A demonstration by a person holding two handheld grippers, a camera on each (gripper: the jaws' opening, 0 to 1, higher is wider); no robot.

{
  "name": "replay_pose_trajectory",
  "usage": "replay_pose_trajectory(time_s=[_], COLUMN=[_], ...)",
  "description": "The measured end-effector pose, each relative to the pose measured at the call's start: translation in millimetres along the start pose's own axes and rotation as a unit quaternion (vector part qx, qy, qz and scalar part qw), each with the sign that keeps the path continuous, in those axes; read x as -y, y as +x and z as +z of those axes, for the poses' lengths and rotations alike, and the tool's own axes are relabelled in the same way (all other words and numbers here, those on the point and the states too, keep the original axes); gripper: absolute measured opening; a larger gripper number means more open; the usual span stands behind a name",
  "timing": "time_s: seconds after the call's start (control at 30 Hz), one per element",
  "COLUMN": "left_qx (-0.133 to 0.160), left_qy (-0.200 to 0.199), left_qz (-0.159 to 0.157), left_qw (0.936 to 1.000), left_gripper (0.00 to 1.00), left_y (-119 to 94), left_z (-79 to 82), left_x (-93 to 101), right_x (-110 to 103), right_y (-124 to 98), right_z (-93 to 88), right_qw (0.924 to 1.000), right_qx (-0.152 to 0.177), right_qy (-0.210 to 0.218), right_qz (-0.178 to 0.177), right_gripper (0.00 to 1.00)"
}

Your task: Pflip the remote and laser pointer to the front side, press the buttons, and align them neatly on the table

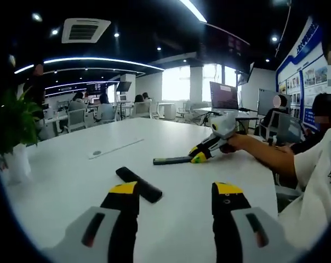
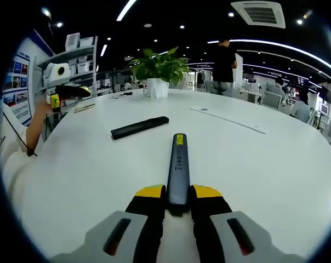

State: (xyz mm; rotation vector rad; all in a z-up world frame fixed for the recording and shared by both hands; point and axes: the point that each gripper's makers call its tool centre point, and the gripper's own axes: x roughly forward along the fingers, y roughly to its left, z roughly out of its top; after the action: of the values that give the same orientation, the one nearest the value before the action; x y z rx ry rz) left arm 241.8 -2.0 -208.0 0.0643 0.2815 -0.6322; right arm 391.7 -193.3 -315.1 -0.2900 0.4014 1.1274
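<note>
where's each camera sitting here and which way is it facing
Left gripper view: rides on the left gripper, looking across the white table at the black remote; its open jaws rise from the bottom, and the right gripper holds the laser pointer.
Right gripper view: rides on the right gripper, looking along the laser pointer clamped in its jaws toward the potted plant; the left gripper shows at far left.
Shared: table, remote, laser pointer, plant.
</note>
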Motion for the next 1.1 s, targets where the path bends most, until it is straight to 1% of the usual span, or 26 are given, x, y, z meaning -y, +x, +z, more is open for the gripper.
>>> replay_pose_trajectory(time_s=[0.07, 0.17, 0.33, 0.47, 0.57, 0.6, 0.67, 0.7, 0.77, 0.8, 0.83, 0.87, 0.9, 0.93, 0.97, 1.0, 1.03, 1.1], left_qx=[0.008, 0.009, -0.001, -0.013, -0.007, -0.03, -0.076, -0.079, -0.073, -0.066, -0.056, -0.043, -0.026, 0.01, 0.011, 0.001, -0.009, -0.006], left_qy=[-0.001, -0.005, -0.004, 0.006, -0.002, 0.01, 0.035, 0.045, 0.042, 0.036, 0.027, 0.013, -0.014, -0.034, -0.031, -0.021, 0.007, 0.024], left_qz=[-0.001, 0.0, -0.01, -0.007, -0.015, -0.008, 0.007, 0.016, 0.014, 0.006, -0.009, -0.026, -0.031, -0.018, -0.027, -0.039, -0.044, -0.034], left_qw=[1.0, 0.9999, 0.9999, 0.9999, 0.9999, 0.9995, 0.9965, 0.9957, 0.9963, 0.9971, 0.998, 0.9987, 0.9991, 0.9992, 0.9991, 0.999, 0.999, 0.9991], left_gripper=[0.54, 0.54, 0.52, 0.53, 0.52, 0.52, 0.51, 0.51, 0.51, 0.51, 0.52, 0.52, 0.52, 0.52, 0.52, 0.52, 0.52, 0.5], left_y=[2.5, 6.4, 15.2, 23.2, 30.7, 31.1, 31.8, 31.6, 32.3, 33.3, 35.0, 36.5, 37.8, 40.4, 43.3, 45.9, 47.2, 49.2], left_z=[10.1, 14.5, 8.3, 4.1, 8.2, 4.5, -2.9, -2.5, -1.5, 0.2, 2.8, 6.6, 11.9, 22.2, 23.5, 22.7, 22.3, 27.0], left_x=[-2.4, -1.4, 6.3, 4.8, -2.0, -8.1, -20.3, -23.3, -22.4, -21.4, -17.2, -13.4, -12.6, -16.8, -14.6, -11.2, -9.4, -11.5], right_x=[-1.3, -2.1, -4.0, -5.0, -5.1, -5.0, -4.8, -4.8, -4.5, -4.2, -4.2, -4.4, -4.8, -5.5, -5.7, -5.8, -5.9, -6.0], right_y=[-0.4, -0.5, -1.2, -1.4, -1.6, -1.6, -1.7, -1.7, -1.8, -1.9, -1.9, -1.9, -1.9, -2.0, -2.1, -2.3, -2.5, -2.9], right_z=[-0.1, 0.1, 0.1, 0.1, 0.2, 0.2, 0.3, 0.3, 0.4, 0.5, 0.5, 0.5, 0.5, 0.5, 0.4, 0.3, 0.2, 0.0], right_qw=[1.0, 1.0, 1.0, 1.0, 1.0, 1.0, 0.9999, 0.9999, 0.9999, 0.9999, 0.9998, 0.9999, 0.9999, 0.9999, 0.9999, 0.9999, 0.9999, 0.9999], right_qx=[-0.001, 0.0, 0.001, 0.002, 0.005, 0.006, 0.007, 0.008, 0.009, 0.01, 0.01, 0.01, 0.008, 0.007, 0.006, 0.006, 0.006, 0.006], right_qy=[-0.002, -0.002, -0.002, 0.0, 0.003, 0.005, 0.007, 0.007, 0.01, 0.011, 0.011, 0.011, 0.01, 0.008, 0.007, 0.006, 0.006, 0.006], right_qz=[0.0, 0.001, 0.002, 0.002, 0.004, 0.005, 0.007, 0.007, 0.008, 0.009, 0.009, 0.009, 0.008, 0.007, 0.007, 0.006, 0.006, 0.007], right_gripper=[0.22, 0.22, 0.22, 0.22, 0.22, 0.22, 0.21, 0.21, 0.21, 0.21, 0.21, 0.21, 0.21, 0.21, 0.21, 0.21, 0.21, 0.21])
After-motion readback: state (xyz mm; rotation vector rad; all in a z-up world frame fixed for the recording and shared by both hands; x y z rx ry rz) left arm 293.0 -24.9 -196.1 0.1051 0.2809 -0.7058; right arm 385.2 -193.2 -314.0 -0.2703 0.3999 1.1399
